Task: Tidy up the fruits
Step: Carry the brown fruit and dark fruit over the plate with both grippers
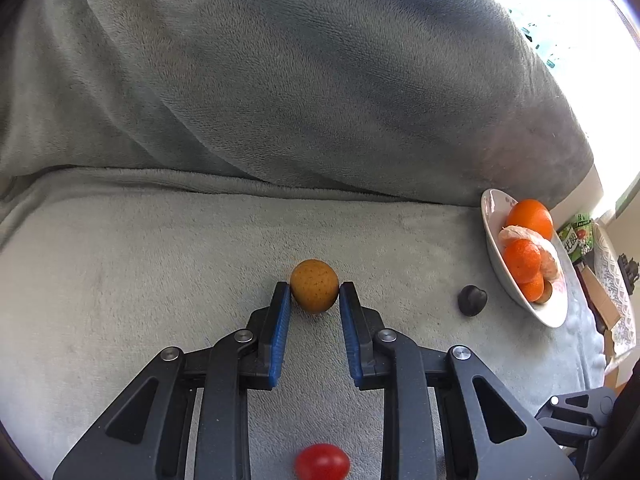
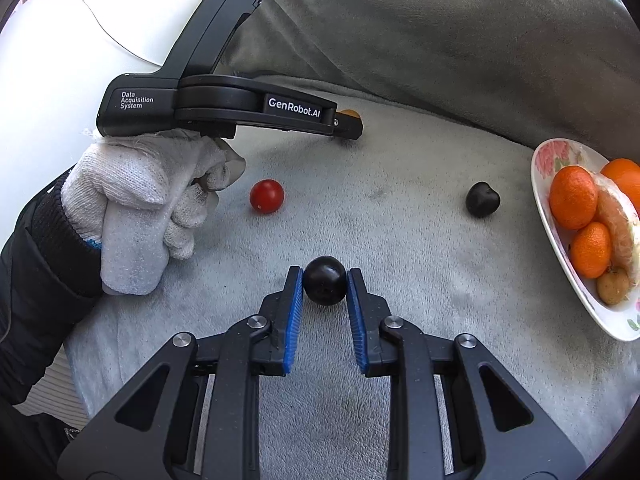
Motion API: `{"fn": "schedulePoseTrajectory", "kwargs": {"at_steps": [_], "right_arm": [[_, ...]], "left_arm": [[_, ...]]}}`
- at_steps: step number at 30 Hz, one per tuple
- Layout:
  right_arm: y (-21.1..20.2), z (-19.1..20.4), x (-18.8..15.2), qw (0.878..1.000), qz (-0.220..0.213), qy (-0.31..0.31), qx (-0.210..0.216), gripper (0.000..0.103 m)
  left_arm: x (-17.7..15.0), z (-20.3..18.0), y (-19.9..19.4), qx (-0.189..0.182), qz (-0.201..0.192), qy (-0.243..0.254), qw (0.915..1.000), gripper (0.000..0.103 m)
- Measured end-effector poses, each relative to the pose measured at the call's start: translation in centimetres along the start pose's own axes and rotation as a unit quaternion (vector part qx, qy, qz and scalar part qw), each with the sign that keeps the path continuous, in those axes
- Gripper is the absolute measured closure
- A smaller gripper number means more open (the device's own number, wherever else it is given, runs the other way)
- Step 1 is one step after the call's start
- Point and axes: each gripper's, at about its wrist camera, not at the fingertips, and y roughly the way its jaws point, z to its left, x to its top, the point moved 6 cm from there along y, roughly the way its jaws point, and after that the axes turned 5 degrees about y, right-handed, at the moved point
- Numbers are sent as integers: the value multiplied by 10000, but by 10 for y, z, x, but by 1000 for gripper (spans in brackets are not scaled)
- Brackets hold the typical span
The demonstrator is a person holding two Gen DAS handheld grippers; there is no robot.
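The cherry tomato (image 1: 322, 462) is cut by the bottom edge; the plate (image 2: 540, 184) runs off the right edge.

Brown speckled fruit (image 1: 314, 286) sits on the grey blanket (image 1: 160, 264), between the left tool's (image 1: 314, 300) pads. Dark round fruit (image 2: 324, 280) lies between the right tool's (image 2: 325, 292) pads. Red tomato (image 2: 267, 196) and a second dark fruit (image 2: 483, 199) lie loose, well apart. White floral bowl (image 2: 540, 184) at right holds oranges (image 2: 573, 197), a small brown fruit (image 2: 613, 285).
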Motion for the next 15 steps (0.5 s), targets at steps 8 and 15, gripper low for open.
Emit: {"fn": "schedulePoseTrajectory", "kwargs": {"at_steps": [8,15], "right_arm": [[-36,-14,-3,9994,-303,133,-70,80],[-64,-38,-7,9974,-597,309,-250,80]], "left_arm": [[1,-11,-18,-124,-117,95,9998,80],[9,-34,-32,-264,-250,285,9989,80]]}}
